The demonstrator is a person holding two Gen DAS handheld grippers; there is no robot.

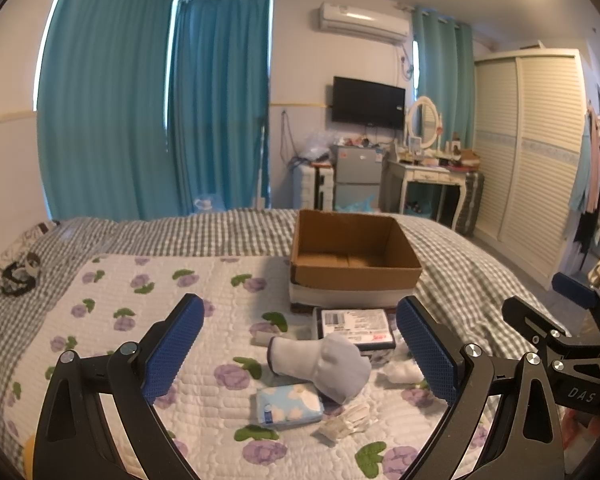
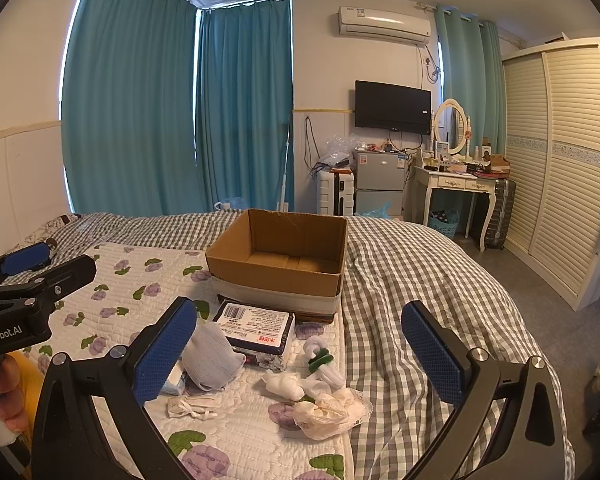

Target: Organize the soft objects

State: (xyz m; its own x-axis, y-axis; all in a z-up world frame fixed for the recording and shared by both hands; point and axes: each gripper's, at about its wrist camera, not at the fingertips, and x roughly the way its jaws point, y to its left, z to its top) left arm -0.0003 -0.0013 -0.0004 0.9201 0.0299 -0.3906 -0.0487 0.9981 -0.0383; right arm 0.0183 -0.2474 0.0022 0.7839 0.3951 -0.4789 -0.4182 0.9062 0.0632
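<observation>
An open, empty cardboard box (image 1: 354, 256) (image 2: 284, 252) stands on the bed. In front of it on the flowered quilt lie a black packet with a white label (image 1: 354, 326) (image 2: 256, 330), a grey sock (image 1: 324, 362) (image 2: 212, 360), a blue tissue pack (image 1: 288, 402), a small clear bag (image 1: 346, 422) (image 2: 194, 404), white soft lumps (image 2: 288, 384), a white and green item (image 2: 320, 358) and a lacy net bundle (image 2: 332, 410). My left gripper (image 1: 300, 352) is open above the sock. My right gripper (image 2: 296, 350) is open above the pile.
The bed has a grey checked cover (image 2: 412, 280) and a flowered quilt (image 1: 140, 320). A dark scrunchie (image 1: 18, 276) lies at the far left. A wardrobe (image 2: 560, 160), a dressing table (image 2: 456, 184) and a small fridge (image 2: 380, 184) stand beyond the bed.
</observation>
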